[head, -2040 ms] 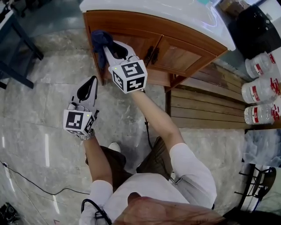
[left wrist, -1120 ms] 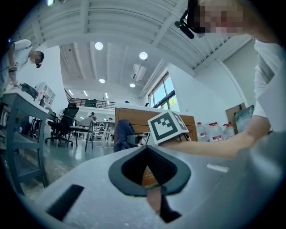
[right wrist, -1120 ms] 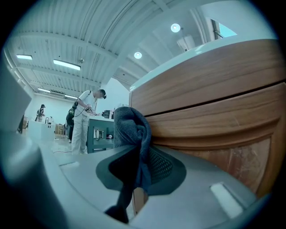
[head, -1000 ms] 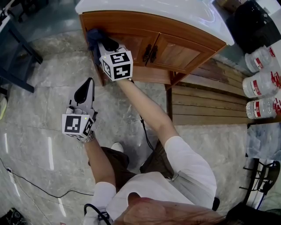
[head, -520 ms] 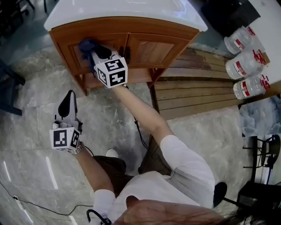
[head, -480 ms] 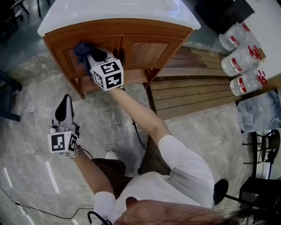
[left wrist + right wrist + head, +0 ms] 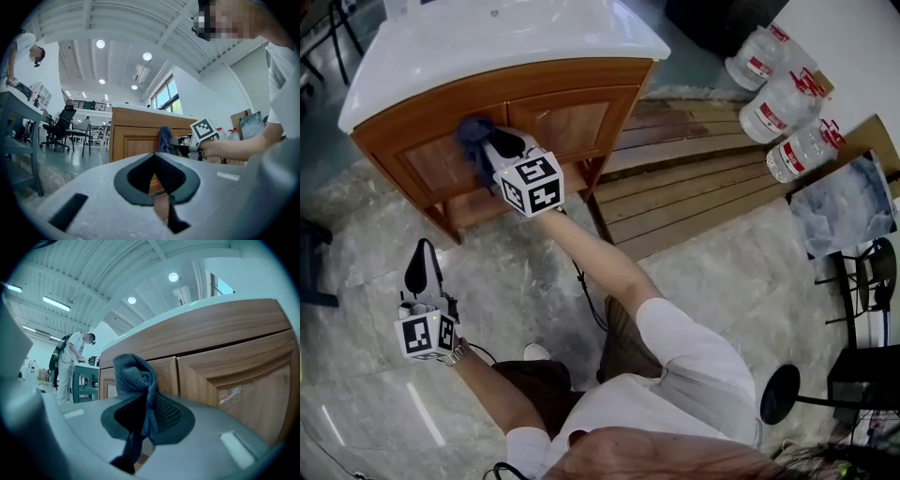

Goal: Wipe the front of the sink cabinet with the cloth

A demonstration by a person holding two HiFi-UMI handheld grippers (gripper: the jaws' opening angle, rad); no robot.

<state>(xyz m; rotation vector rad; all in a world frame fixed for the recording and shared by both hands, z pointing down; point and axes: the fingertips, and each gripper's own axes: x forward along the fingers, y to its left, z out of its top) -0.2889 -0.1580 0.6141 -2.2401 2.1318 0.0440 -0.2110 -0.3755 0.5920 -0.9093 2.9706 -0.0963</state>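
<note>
Cloth (image 7: 473, 131) slid rt on cabinet (image 7: 572, 117), in R hand-held gripper (image 7: 490, 142); L hand-held gripper (image 7: 419, 253) closed.

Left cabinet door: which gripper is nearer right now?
Right. The right gripper holds the cloth up at the left cabinet door, near its top right corner. The left gripper, shut and empty, hangs low over the floor, well short of the door.

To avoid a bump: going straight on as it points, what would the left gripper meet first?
The left gripper would probably meet the sink cabinet, low on its left door; depth is unclear.
</note>
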